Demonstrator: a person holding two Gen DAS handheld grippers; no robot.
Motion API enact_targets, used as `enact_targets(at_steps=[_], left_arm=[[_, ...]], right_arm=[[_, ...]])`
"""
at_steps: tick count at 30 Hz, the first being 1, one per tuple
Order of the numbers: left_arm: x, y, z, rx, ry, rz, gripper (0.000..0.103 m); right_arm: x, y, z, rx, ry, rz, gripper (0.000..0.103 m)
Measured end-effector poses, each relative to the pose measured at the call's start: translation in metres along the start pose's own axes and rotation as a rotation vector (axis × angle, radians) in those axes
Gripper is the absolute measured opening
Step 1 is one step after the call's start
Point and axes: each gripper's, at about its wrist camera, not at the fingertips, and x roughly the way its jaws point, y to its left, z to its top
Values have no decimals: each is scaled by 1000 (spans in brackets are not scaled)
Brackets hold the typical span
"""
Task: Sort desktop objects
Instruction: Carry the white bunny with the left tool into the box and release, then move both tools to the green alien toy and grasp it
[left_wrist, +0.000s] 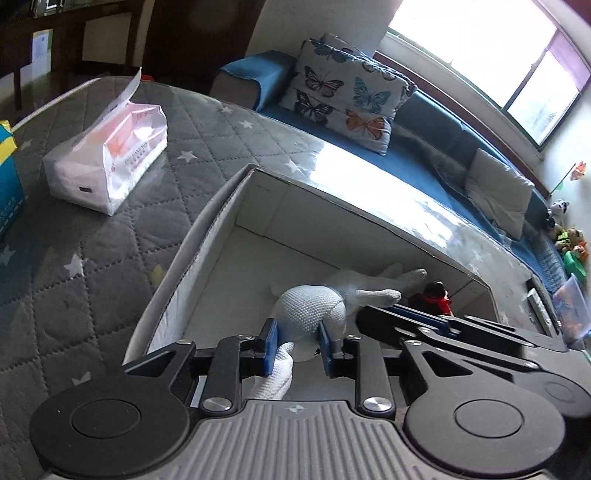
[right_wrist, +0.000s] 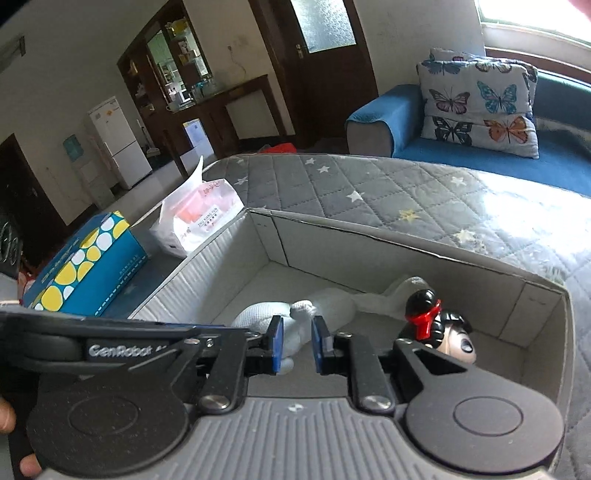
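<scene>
A white knitted plush toy (left_wrist: 314, 308) lies in a grey open box (left_wrist: 192, 236) on the quilted table. My left gripper (left_wrist: 295, 341) is over the box with its blue pads on either side of the plush's round part, closed on it. My right gripper (right_wrist: 297, 345) is also over the box (right_wrist: 207, 254), jaws narrowly apart around a white limb of the plush (right_wrist: 303, 314); whether it grips is unclear. A black and red figurine (right_wrist: 436, 325) lies in the box's right end and also shows in the left wrist view (left_wrist: 436, 295).
A pink and white tissue pack (left_wrist: 110, 162) and a blue dotted tissue box (right_wrist: 85, 266) stand left of the box. A blue sofa (left_wrist: 424, 147) with a butterfly cushion (left_wrist: 347, 96) runs behind the table. The right gripper's arm (left_wrist: 461, 332) crosses the left view.
</scene>
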Motion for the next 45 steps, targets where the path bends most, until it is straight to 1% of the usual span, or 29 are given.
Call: enact_targets(at_steps=[1, 4, 5, 7, 10, 12, 14, 16, 18, 19, 21, 25, 27, 32, 36, 40, 45], left_arm=[[-1, -1, 0, 5, -1, 2, 29], [-7, -2, -1, 15, -5, 11, 29], [-11, -3, -2, 15, -9, 4, 29], [-19, -4, -3, 19, -25, -4, 29], [-32, -8, -6, 34, -53, -10, 29], [-42, -11, -9, 42, -72, -18, 29], [-53, -15, -14, 52, -88, -29, 29], [-62, -20, -20, 62, -99, -43, 29], [-70, -25, -27, 75, -109, -57, 29], [-75, -28, -31, 81, -112, -65, 29], [-82, -35, -41, 96, -117, -85, 29], [-92, -48, -62, 127, -117, -116, 29], [-97, -56, -73, 143, -112, -132, 29], [-103, -71, -98, 164, -97, -176, 29], [-104, -81, -118, 189, -73, -208, 29], [-101, -88, -137, 198, -36, -241, 29], [-97, -98, -162, 218, 13, -282, 29]], right_arm=[[-3, 1, 0, -3, -2, 2, 18], [-14, 4, -1, -9, -10, 6, 26], [-18, 4, -1, -12, -14, 4, 29], [-26, 6, -1, -17, -22, 3, 31], [-42, 8, -3, -25, -38, 4, 40], [-53, 9, -5, -35, -49, 5, 51], [-66, 12, -8, -49, -64, -2, 53], [-79, 14, -12, -60, -80, -8, 59], [-97, 15, -16, -72, -106, -13, 68], [-105, 16, -18, -79, -120, -18, 70], [-122, 17, -23, -83, -141, -19, 80], [-155, 17, -36, -105, -182, -32, 86], [-169, 16, -45, -111, -200, -44, 95], [-202, 12, -74, -132, -241, -85, 103], [-221, 5, -99, -146, -244, -127, 103], [-233, -3, -127, -136, -227, -172, 103], [-242, -13, -159, -116, -203, -198, 103]])
